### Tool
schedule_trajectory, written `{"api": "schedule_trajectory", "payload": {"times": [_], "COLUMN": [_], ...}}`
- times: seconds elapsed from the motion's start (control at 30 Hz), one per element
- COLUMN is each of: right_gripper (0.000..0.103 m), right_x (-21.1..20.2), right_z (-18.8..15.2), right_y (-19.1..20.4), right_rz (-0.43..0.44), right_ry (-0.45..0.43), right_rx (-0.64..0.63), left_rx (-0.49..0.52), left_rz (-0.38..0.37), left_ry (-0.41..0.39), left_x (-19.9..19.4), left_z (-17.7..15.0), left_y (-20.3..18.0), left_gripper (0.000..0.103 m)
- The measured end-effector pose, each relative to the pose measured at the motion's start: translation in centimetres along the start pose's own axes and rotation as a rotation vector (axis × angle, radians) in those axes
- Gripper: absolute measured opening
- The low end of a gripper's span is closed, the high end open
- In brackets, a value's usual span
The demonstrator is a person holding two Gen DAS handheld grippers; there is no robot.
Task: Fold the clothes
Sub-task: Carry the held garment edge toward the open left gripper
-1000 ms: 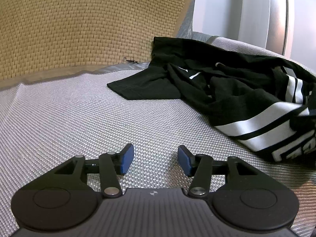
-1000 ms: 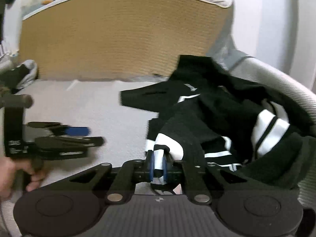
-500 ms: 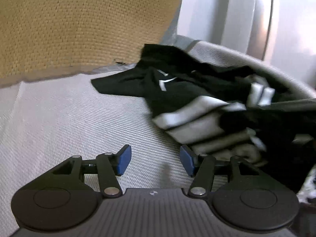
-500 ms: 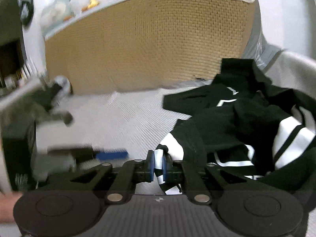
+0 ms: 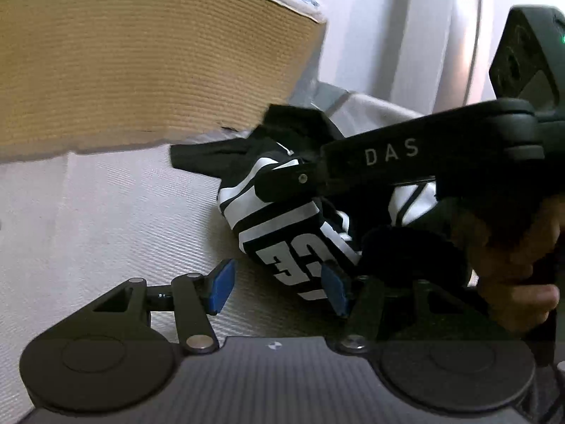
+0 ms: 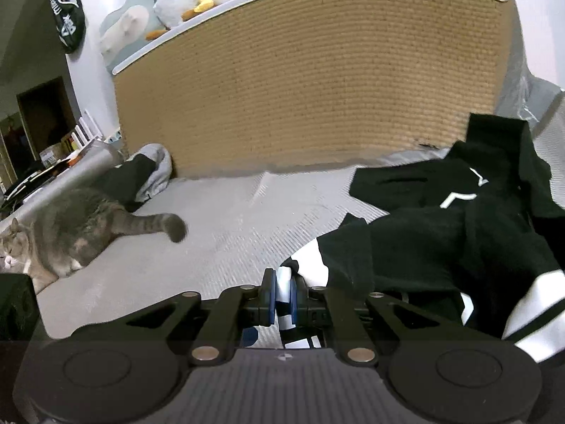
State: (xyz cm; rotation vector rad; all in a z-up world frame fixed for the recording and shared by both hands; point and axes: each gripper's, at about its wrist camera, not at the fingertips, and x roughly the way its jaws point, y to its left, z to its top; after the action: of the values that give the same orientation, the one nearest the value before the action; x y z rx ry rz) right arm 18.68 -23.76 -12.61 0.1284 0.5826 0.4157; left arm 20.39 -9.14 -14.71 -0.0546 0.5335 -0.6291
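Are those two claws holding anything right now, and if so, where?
The right claw pinches the black-and-white shirt by a striped edge. The left claw is open and holds nothing, though the shirt lies just ahead of it.

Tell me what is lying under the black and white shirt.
The black and white shirt lies crumpled on the grey woven mat, which shows all around it. Anything beneath its folds is covered and cannot be seen.

Low wrist views, shared garment [image 5: 293,233]

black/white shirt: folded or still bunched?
Bunched. The shirt lies crumpled on the mat, one striped edge pinched in the right gripper.
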Motion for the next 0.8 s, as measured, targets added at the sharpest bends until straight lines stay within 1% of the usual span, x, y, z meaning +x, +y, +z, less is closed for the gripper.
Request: {"api": "schedule_trajectory", "payload": {"times": [0.13,0.27,0.33,0.43,0.53,0.67,0.73,0.77,0.8], "right_gripper": [0.009,0.009,0.009,0.009,0.009,0.009,0.013,0.018,0.018], "right_x": [0.9,1.8,2.5,3.3,3.8,4.2,4.2,4.2,3.9], "right_z": [0.6,0.4,0.4,0.4,0.5,0.3,-0.2,-0.4,-0.7], "right_y": [1.1,2.3,3.0,3.9,4.7,5.4,5.2,5.0,4.7], "right_rz": [0.033,0.064,0.074,0.092,0.107,0.132,0.134,0.139,0.140], "right_ry": [-0.003,0.003,0.005,0.005,0.009,0.019,0.041,0.054,0.061], "right_rx": [-0.001,-0.010,-0.001,0.017,0.017,0.015,0.009,0.005,-0.011], "left_rx": [-0.038,0.026,0.031,0.019,0.040,0.063,0.056,0.050,0.046], "left_rz": [0.034,0.061,0.073,0.063,0.044,0.057,0.064,0.067,0.068], "left_ry": [-0.026,-0.009,-0.008,-0.010,0.016,0.081,0.109,0.119,0.124], "left_x": [-2.1,-3.2,-3.6,-4.7,-5.5,-4.7,-4.2,-4.0,-3.9], "left_z": [0.2,0.6,0.8,0.8,0.6,0.0,-0.4,-0.6,-0.7], "left_y": [1.3,1.6,1.9,2.1,1.7,1.2,1.0,0.9,0.9], "left_gripper": [0.058,0.058,0.058,0.058,0.058,0.058,0.057,0.057,0.057]}}
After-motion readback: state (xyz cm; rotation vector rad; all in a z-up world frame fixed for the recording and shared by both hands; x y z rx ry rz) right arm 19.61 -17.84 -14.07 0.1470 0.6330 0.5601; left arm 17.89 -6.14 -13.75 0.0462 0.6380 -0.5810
